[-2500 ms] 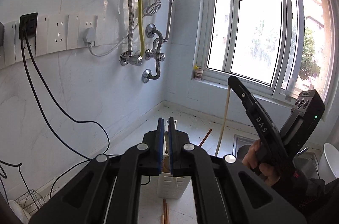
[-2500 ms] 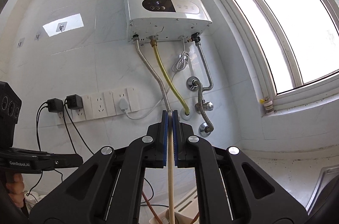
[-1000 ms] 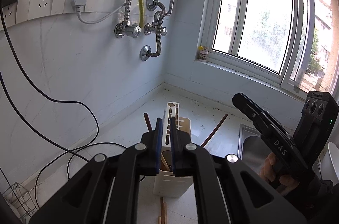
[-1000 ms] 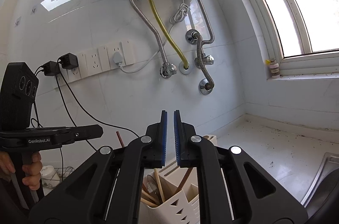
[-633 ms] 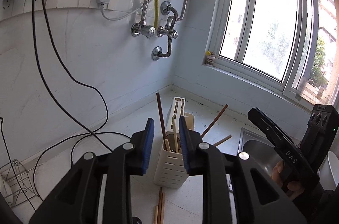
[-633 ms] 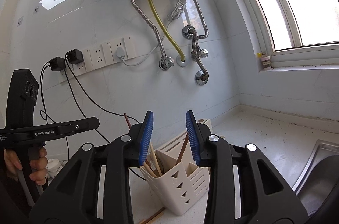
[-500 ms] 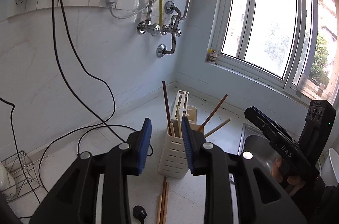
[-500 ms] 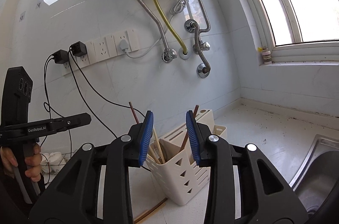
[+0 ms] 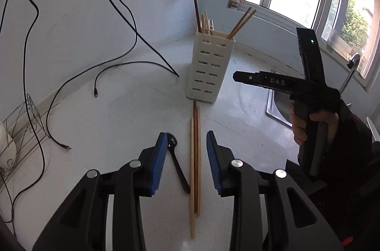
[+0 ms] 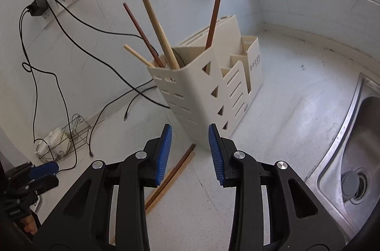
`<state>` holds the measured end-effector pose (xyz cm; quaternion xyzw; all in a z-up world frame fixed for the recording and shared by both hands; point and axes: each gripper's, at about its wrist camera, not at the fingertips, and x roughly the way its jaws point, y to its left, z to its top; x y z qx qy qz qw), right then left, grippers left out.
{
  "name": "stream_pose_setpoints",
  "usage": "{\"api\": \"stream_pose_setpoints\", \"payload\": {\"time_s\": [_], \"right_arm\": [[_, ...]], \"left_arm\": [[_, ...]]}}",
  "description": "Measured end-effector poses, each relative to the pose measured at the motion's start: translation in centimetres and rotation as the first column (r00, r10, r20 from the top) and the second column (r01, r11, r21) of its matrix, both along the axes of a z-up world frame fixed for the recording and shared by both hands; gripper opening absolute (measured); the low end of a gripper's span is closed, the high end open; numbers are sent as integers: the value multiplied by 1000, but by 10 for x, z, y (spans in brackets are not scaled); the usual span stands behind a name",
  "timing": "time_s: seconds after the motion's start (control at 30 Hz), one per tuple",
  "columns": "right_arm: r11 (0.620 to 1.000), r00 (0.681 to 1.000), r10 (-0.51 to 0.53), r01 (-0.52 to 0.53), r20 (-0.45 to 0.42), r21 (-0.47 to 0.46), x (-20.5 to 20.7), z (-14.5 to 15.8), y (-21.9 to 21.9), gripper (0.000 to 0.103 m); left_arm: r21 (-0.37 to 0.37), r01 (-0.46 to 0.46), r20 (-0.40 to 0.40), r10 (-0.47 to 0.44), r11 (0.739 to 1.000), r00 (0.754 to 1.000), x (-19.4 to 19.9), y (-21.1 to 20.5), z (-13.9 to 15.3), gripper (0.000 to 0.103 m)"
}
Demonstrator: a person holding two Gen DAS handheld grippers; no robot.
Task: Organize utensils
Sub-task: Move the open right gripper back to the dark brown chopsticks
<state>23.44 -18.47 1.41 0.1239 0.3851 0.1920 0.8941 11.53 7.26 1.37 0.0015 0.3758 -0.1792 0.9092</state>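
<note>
White counter (image 9: pixel 123 113) runs under a tiled wall hung with sockets and black cables (image 9: pixel 114 13), with a steel sink (image 10: pixel 351 156) off to the side. Your cream holder (image 9: pixel 209 68) stands upright near the corner and already carries several chopsticks (image 10: pixel 161 37) leaning out of its top. Three more chopsticks (image 9: pixel 195 163) lie side by side on the counter, their far tips just short of the holder's base, and a black spoon (image 9: pixel 177 163) lies just beside them.

Your left gripper (image 9: pixel 186 163) hangs over that loose bundle, fingers apart and empty, the sticks and the spoon both showing in the gap. Your right gripper (image 10: pixel 190 153) points at the holder's near corner, fingers apart as well and holding nothing.

By the look of it you are between drops and reaching for the next pickup. That calls for lowering the left fingers onto the sticks, astride them and clear of the spoon, closing, then lifting them upright to clear the holder's rim.
</note>
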Motion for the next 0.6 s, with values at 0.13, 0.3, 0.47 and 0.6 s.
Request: {"api": "stream_pose_setpoints", "payload": {"time_s": [0.13, 0.3, 0.47, 0.6], "right_arm": [[1000, 995, 15, -15, -97, -7, 0, -28, 17, 31], [999, 986, -20, 13, -166, -43, 3, -54, 35, 31], [997, 975, -70, 59, -211, -56, 16, -68, 46, 28], [990, 969, -112, 90, -220, -110, 28, -71, 60, 23]], "left_arm": [[-7, 53, -69, -54, 999, 996, -20, 7, -29, 34], [63, 140, -124, -132, 988, 983, -40, -1, -56, 34], [99, 184, -160, -167, 978, 973, -53, -3, -74, 34], [114, 213, -166, -193, 970, 967, -58, -3, -82, 34]]}}
